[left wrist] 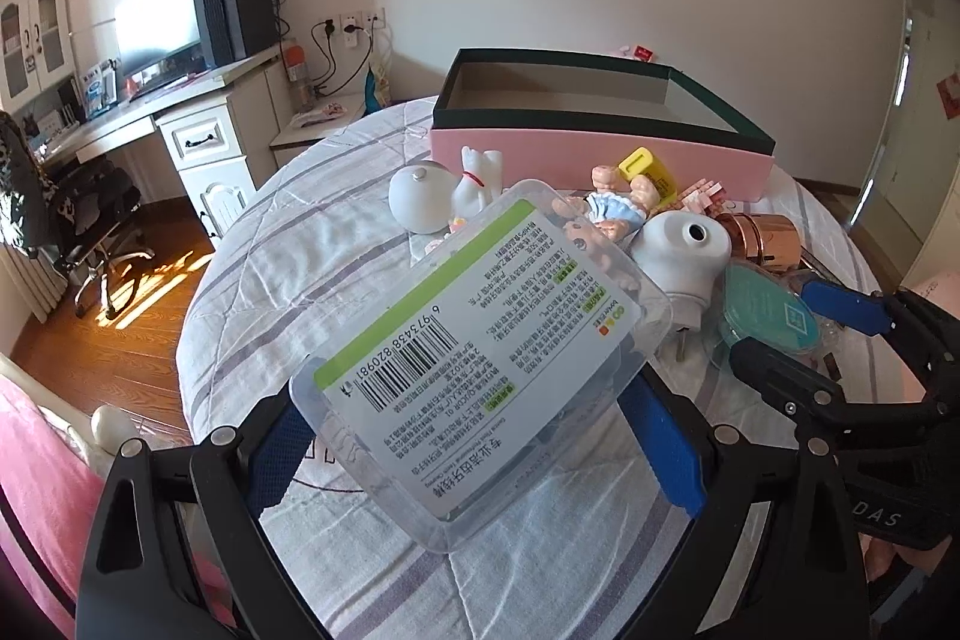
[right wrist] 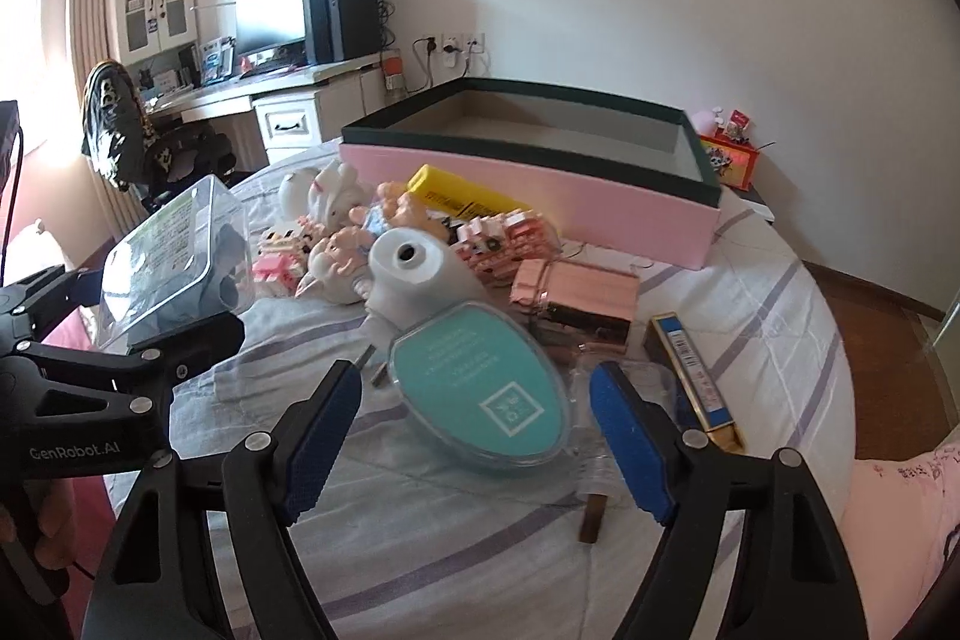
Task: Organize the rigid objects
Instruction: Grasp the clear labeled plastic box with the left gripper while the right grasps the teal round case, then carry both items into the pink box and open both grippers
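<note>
My left gripper (left wrist: pixel 474 451) is shut on a clear plastic box (left wrist: pixel 480 352) with a green-and-white barcode label, held tilted above the striped cloth. In the right wrist view that box (right wrist: pixel 168 256) hangs at the left in the left gripper (right wrist: pixel 144 310). My right gripper (right wrist: pixel 474 430) stands open around a teal oval case (right wrist: pixel 480 388) lying on the cloth, with a gap at each pad. A pink box with a dark green rim (right wrist: pixel 540 184) sits empty behind the pile. The left wrist view shows the right gripper (left wrist: pixel 798 334) at the teal case (left wrist: pixel 768 316).
The pile holds a white nozzle device (right wrist: pixel 414 274), a rose-gold case (right wrist: pixel 576 292), a yellow item (right wrist: pixel 462 196), a doll (left wrist: pixel 612 208), a white cat figurine (left wrist: pixel 480 178) and a round white lamp (left wrist: pixel 420 196). A narrow blue-gold box (right wrist: pixel 696 370) lies right. Desk and chair stand far left.
</note>
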{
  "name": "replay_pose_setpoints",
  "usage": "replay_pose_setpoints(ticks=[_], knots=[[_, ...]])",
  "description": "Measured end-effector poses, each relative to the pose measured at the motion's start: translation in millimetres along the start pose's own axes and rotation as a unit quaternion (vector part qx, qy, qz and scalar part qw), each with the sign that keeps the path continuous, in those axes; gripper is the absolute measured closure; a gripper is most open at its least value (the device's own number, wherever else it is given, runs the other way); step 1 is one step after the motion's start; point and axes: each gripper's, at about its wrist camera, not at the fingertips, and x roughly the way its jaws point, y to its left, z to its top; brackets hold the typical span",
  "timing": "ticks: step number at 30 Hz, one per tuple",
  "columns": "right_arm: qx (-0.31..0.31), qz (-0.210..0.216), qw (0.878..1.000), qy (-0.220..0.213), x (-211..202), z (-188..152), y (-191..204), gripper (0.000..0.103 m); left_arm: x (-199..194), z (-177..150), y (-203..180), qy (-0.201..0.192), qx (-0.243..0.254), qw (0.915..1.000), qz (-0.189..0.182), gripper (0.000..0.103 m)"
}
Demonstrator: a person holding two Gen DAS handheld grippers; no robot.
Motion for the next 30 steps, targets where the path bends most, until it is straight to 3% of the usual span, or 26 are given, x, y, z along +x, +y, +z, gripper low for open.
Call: replay_pose_setpoints(ticks=[4, 11, 16, 22, 27, 30], knots=[[0.017, 0.020, 0.999, 0.020, 17, 2, -5, 0.039, 2, -2, -1, 0.006, 0.000, 1.0000, -0.003, 0.007], [0.024, 0.035, 0.999, 0.013, 11, -2, -8, 0.040, -3, 3, -5, -0.003, 0.002, 1.0000, -0.009, 0.007], [0.025, 0.033, 0.999, -0.014, -12, 6, -12, 0.040, -12, 19, -10, -0.020, 0.002, 0.9995, -0.024, 0.007], [0.018, 0.024, 0.998, -0.047, -26, 38, -29, 0.040, -15, 61, -19, -0.054, 0.016, 0.9974, -0.045, 0.007], [0.015, 0.016, 0.997, -0.070, -22, 80, -51, 0.040, -3, 115, -29, -0.084, 0.047, 0.9952, -0.018, 0.007], [0.011, 0.007, 0.997, -0.073, -8, 107, -64, 0.040, 17, 152, -33, -0.083, 0.050, 0.9950, -0.024, 0.007]])
